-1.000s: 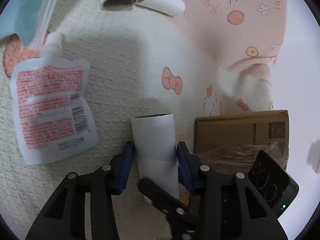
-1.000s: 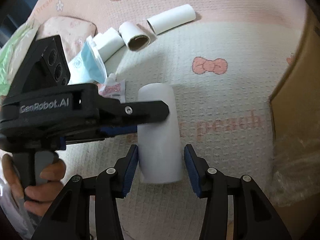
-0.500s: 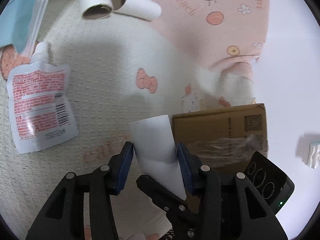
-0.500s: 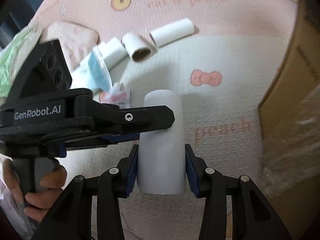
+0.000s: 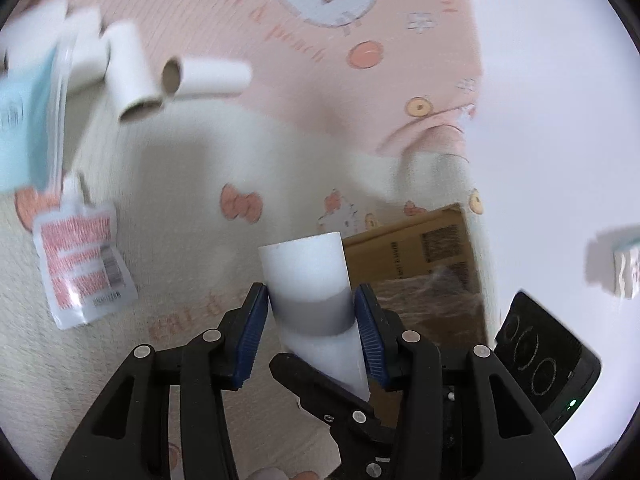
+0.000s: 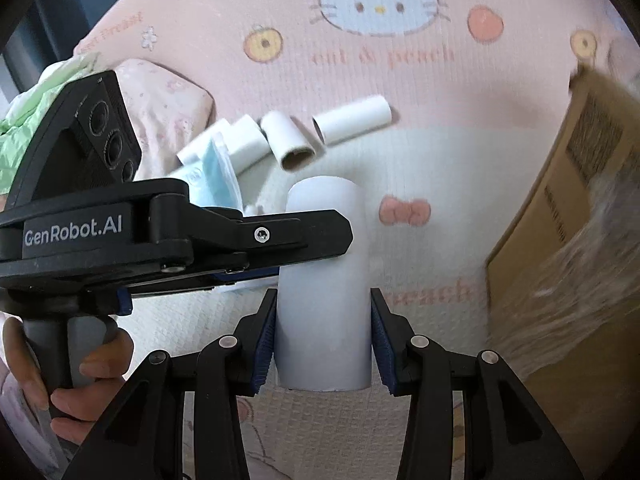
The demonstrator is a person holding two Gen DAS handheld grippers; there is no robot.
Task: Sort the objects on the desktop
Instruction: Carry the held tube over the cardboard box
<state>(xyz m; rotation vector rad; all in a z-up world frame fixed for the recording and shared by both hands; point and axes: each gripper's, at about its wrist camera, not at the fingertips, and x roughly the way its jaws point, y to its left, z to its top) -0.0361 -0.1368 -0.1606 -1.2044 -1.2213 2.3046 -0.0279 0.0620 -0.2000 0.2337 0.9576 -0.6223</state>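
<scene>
White paper tube (image 6: 324,280): I hold it clear of the blanket (image 6: 420,152), gripped by both tools at once. My right gripper (image 6: 323,338) clamps its near end, blue pads flat against both sides. My left gripper (image 5: 310,320) pinches the same tube (image 5: 308,276) from the left, jaws at a middling width, pads pressed on. Left hand (image 6: 68,364) wraps the grey handle, low at the left of the right-wrist view. Both tools point downward over the blanket. Spare tubes (image 6: 352,120) lie well beyond; a spouted pouch (image 5: 80,264) left; a cardboard box (image 6: 560,240) right.
</scene>
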